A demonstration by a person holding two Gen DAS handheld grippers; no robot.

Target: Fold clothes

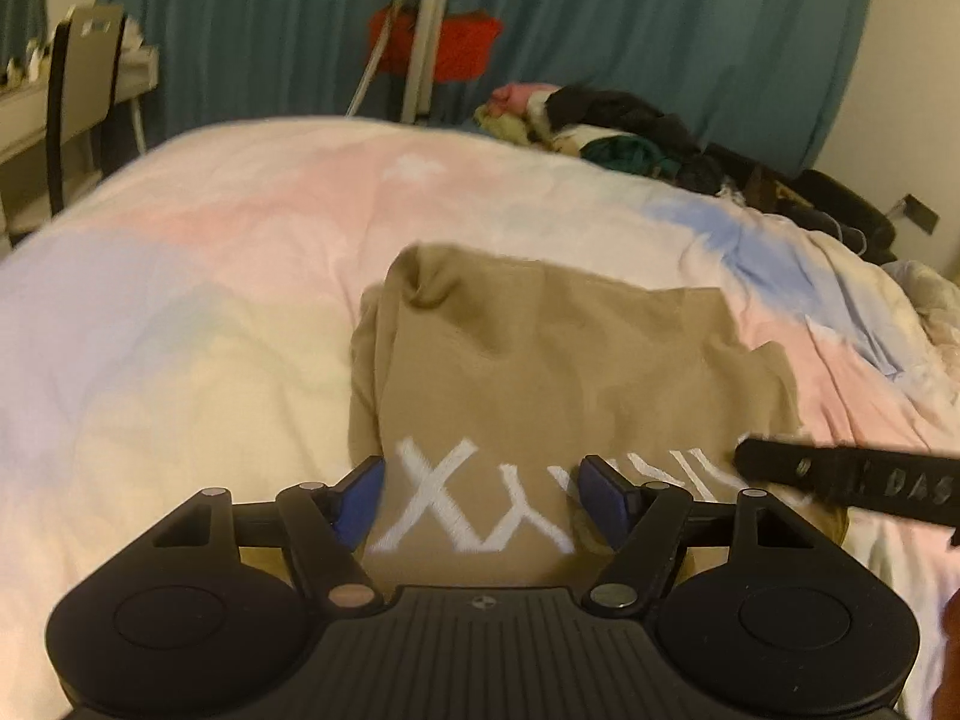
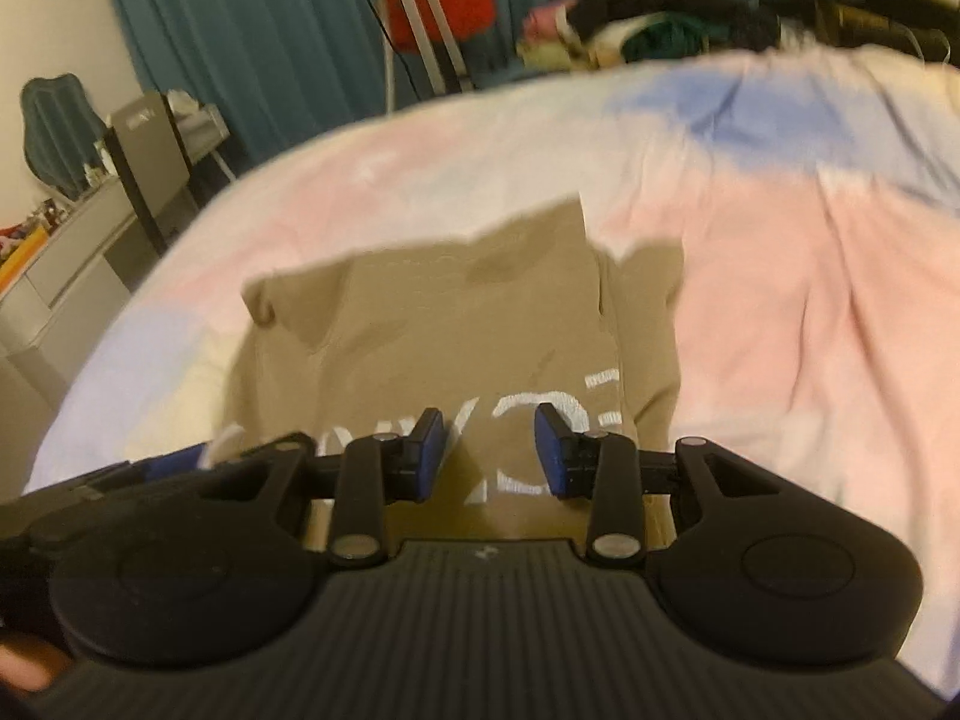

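A tan shirt (image 1: pixel 558 354) with white embroidered letters lies partly folded on the pastel bedspread (image 1: pixel 198 276). My left gripper (image 1: pixel 480 495) is open, its blue pads on either side of the lettering at the shirt's near edge. My right gripper (image 2: pixel 489 450) is open too, just above the shirt (image 2: pixel 456 324) near its right side. A black finger of the right gripper (image 1: pixel 852 480) shows at the right in the left wrist view. The left gripper's body (image 2: pixel 120 480) shows at the left edge of the right wrist view.
A pile of mixed clothes (image 1: pixel 606 126) lies at the far edge of the bed. A tripod (image 1: pixel 414 42) with a red item stands before a teal curtain (image 1: pixel 660 18). A chair and desk (image 1: pixel 78 90) stand at the left.
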